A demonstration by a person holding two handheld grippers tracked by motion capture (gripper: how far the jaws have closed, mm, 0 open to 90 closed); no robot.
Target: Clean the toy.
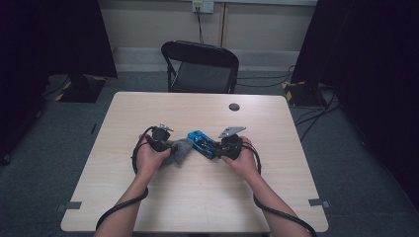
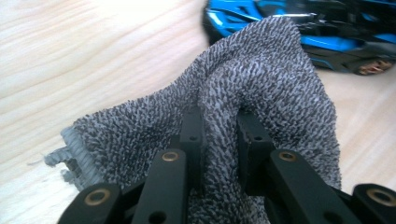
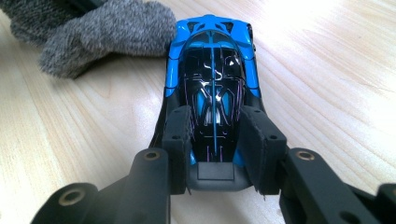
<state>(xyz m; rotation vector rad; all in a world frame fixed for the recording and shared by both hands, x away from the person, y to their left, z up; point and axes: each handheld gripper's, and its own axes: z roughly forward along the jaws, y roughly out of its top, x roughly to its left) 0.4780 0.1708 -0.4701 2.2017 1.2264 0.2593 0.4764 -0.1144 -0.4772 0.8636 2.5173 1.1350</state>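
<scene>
A blue and black toy car [image 1: 201, 142] [image 3: 211, 79] rests on the table's middle, and my right gripper [image 1: 217, 147] [image 3: 215, 135] is shut on its rear end. A grey terry cloth [image 1: 179, 150] [image 2: 252, 93] lies bunched just left of the car, touching its side. My left gripper [image 1: 167, 146] [image 2: 220, 135] is shut on a fold of that cloth. In the left gripper view the car [image 2: 327, 32] lies beyond the cloth. In the right gripper view the cloth [image 3: 98, 32] sits against the car's front left.
The light wooden table [image 1: 197, 197] has a dark round cable hole [image 1: 234, 106] near its far edge. A black folding chair [image 1: 201, 66] stands behind the table. Cables trail from both grippers along the person's forearms.
</scene>
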